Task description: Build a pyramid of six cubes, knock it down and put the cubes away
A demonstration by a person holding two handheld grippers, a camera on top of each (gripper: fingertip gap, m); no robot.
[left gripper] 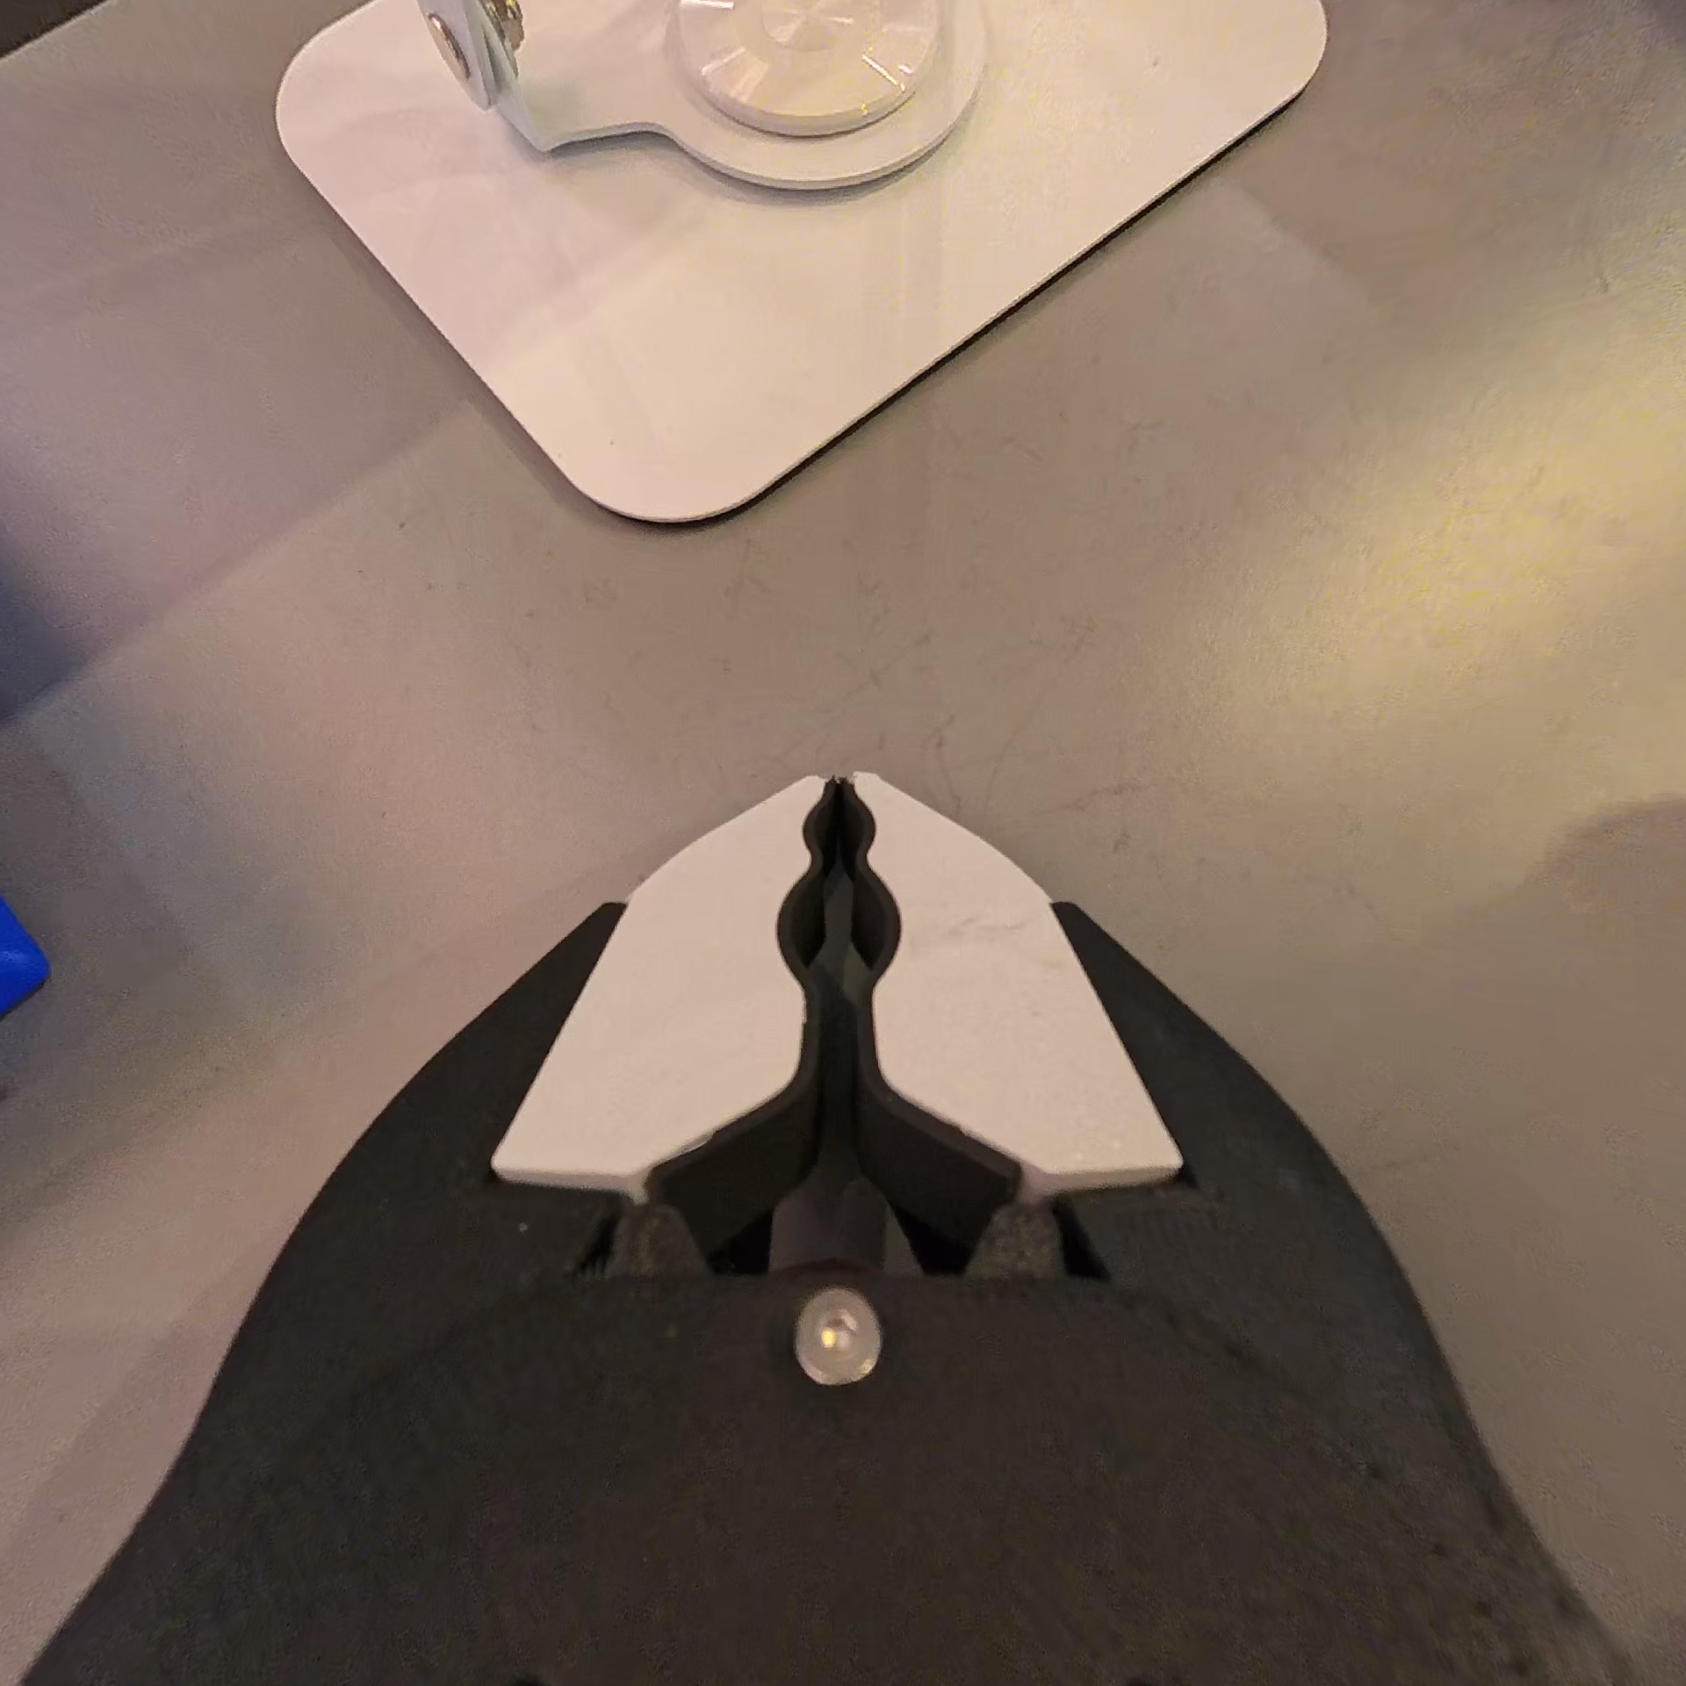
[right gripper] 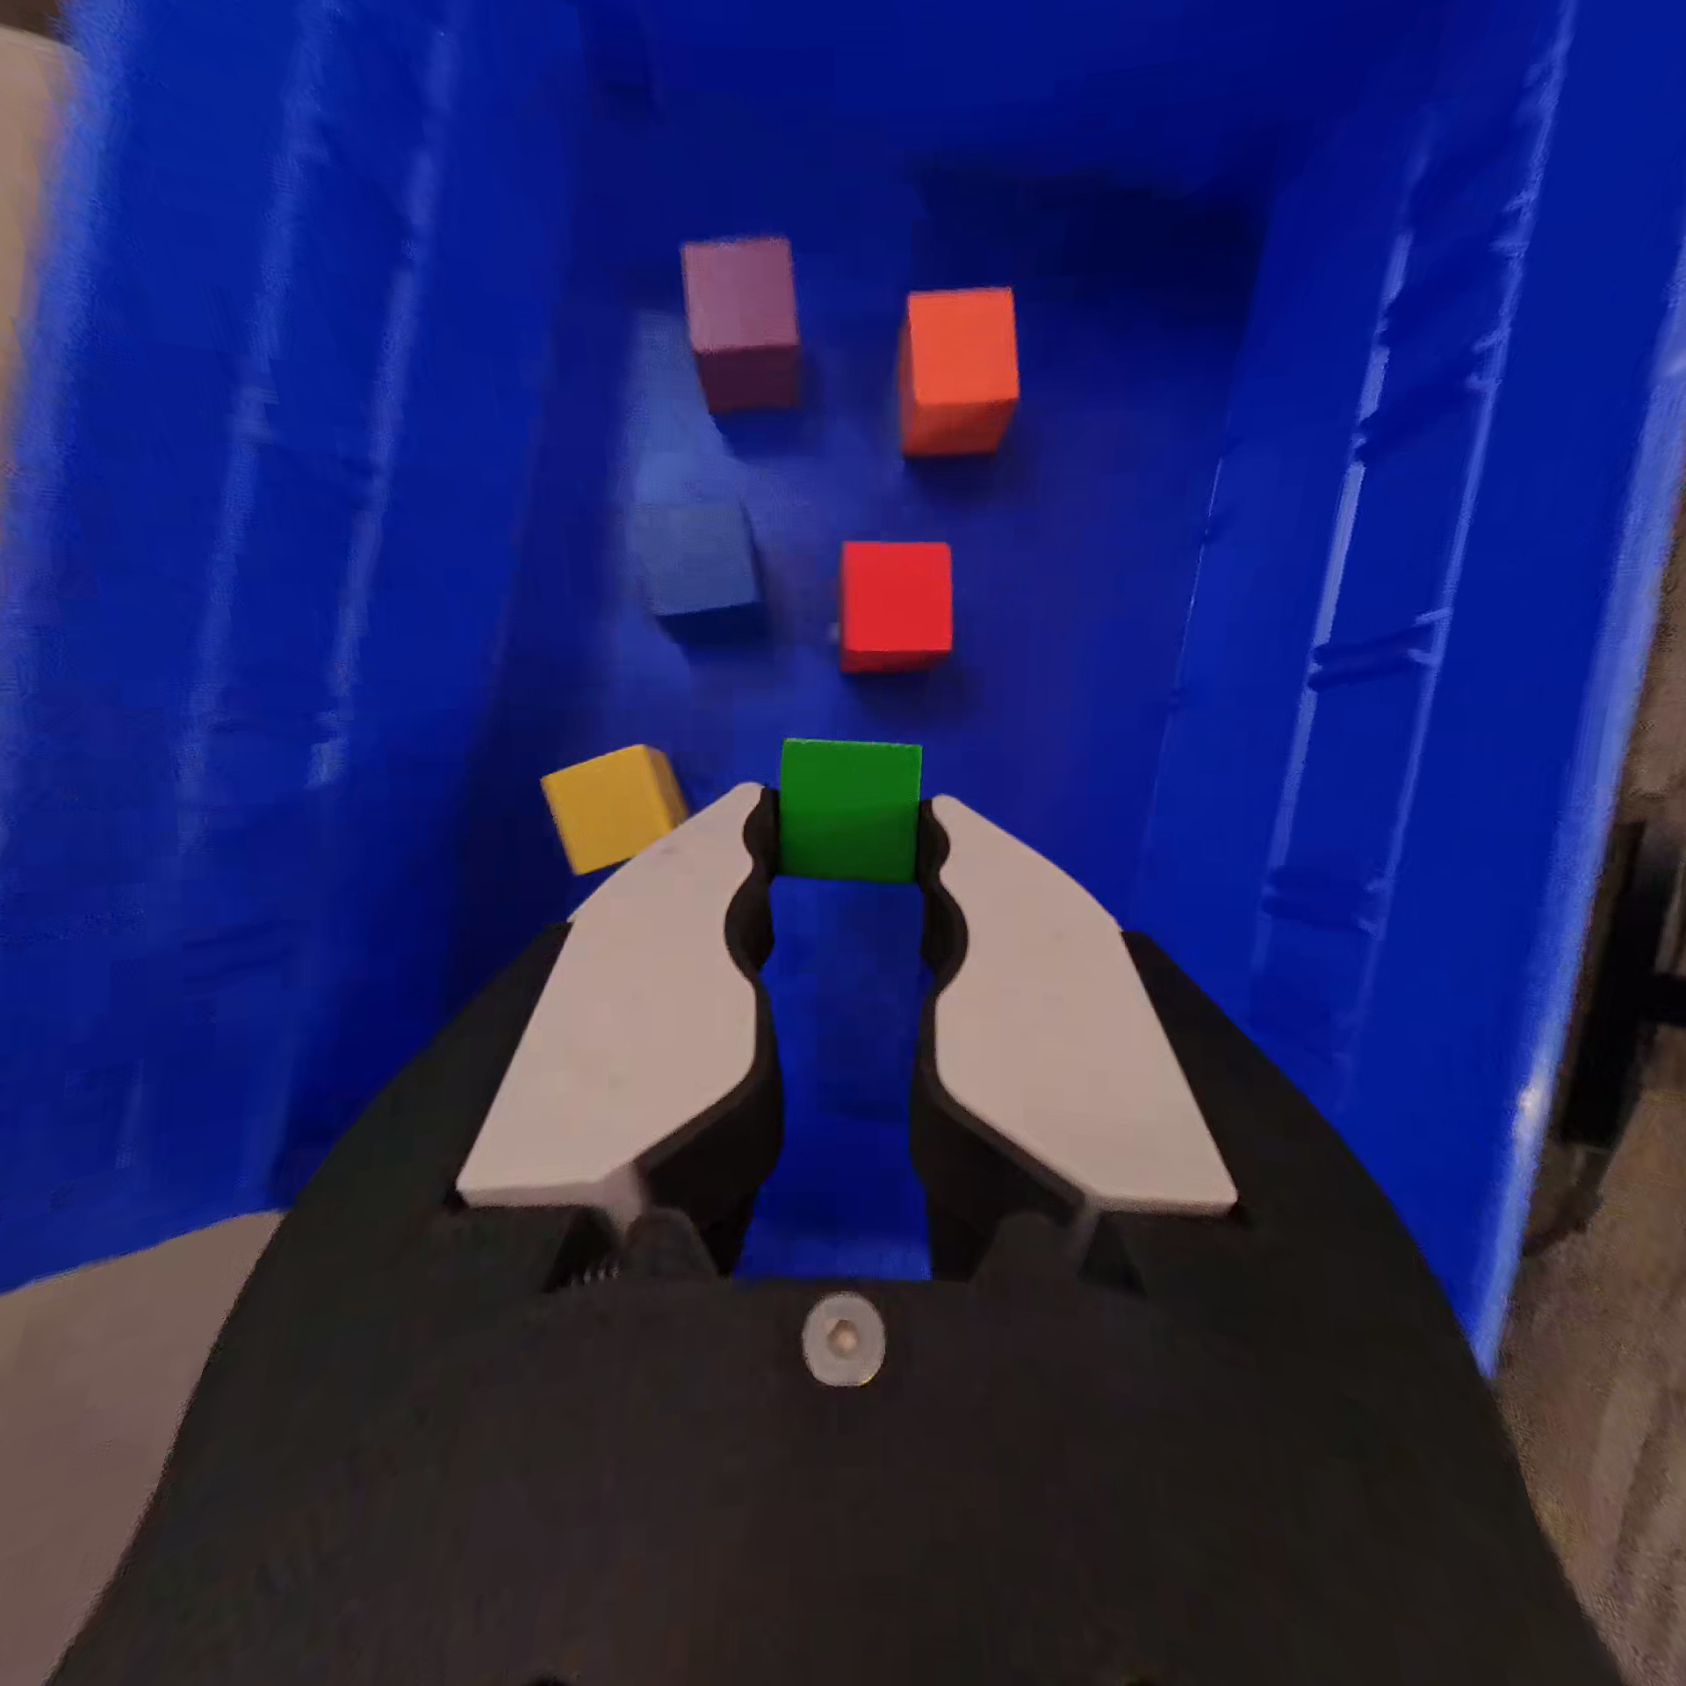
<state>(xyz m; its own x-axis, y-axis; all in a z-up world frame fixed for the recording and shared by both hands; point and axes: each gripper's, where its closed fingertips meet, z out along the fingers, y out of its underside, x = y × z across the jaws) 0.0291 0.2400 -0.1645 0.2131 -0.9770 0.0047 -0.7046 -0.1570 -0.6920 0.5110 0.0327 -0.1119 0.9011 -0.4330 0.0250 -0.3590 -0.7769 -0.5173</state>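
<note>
In the right wrist view my right gripper [right gripper: 848,812] is shut on a green cube [right gripper: 850,807], both pads pressed on its sides, inside a blue bin [right gripper: 274,547]. On the bin floor lie a yellow cube [right gripper: 609,805] just left of my fingertips, a red cube [right gripper: 896,604], a blue cube [right gripper: 698,570], a purple cube [right gripper: 741,321] and an orange cube [right gripper: 960,369]. In the left wrist view my left gripper [left gripper: 841,783] is shut with nothing between its pads, low over the grey table [left gripper: 1186,593].
A white rounded plate [left gripper: 730,301] with a white mount and a clear disc [left gripper: 803,64] lies on the table ahead of the left gripper. A blue bin corner [left gripper: 14,958] shows at the left edge. The bin walls stand close around the right gripper. Across from one pair of fingers to the other is roughly 55 cm.
</note>
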